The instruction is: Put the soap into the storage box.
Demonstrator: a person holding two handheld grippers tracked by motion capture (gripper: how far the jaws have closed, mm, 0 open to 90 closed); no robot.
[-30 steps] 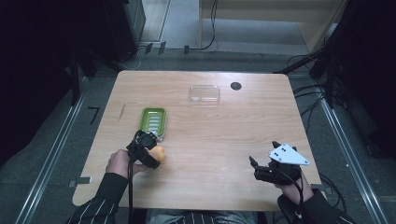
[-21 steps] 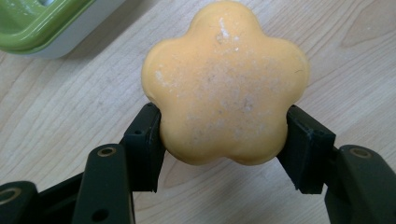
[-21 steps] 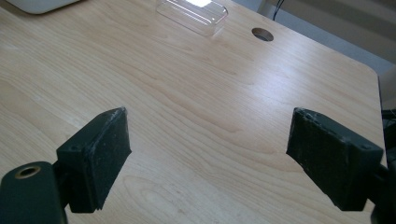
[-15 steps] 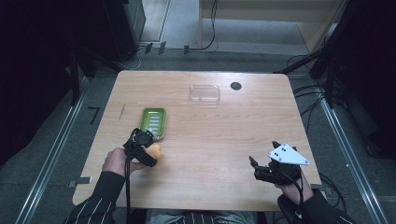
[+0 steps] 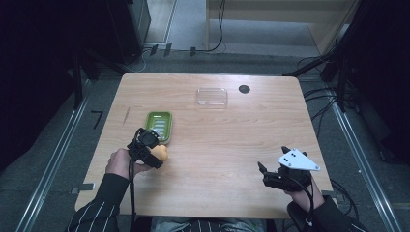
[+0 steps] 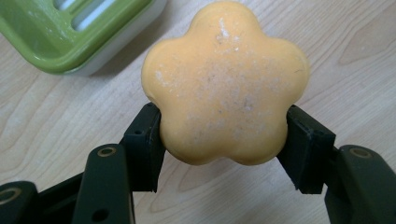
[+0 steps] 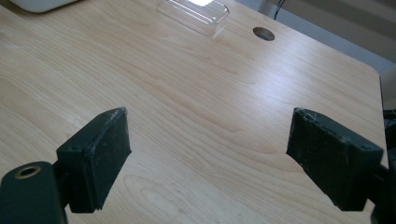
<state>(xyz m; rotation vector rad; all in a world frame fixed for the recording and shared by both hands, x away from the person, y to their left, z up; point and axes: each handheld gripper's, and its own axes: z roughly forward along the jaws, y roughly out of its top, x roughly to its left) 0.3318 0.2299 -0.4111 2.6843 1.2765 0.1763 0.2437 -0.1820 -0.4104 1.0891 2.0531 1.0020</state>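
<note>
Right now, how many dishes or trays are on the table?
2. A green soap dish lies left of centre, just beyond the left gripper, which holds the orange soap. A clear tray lies near the far edge. Nothing seems hidden.

On the counter [image 5: 217, 159], the soap dish [image 5: 159, 126] lay left of centre. Just near of it, at its near right corner, the soap [image 5: 161, 154] sat between the jaws of the left gripper [image 5: 153, 158], close beside the dish but apart from it. The clear lid [image 5: 212, 97] lay farther back, near the middle of the far edge, with the round hole [image 5: 244, 89] just to its right. The right gripper [image 5: 265, 173] rested well apart at the near right corner.
</note>
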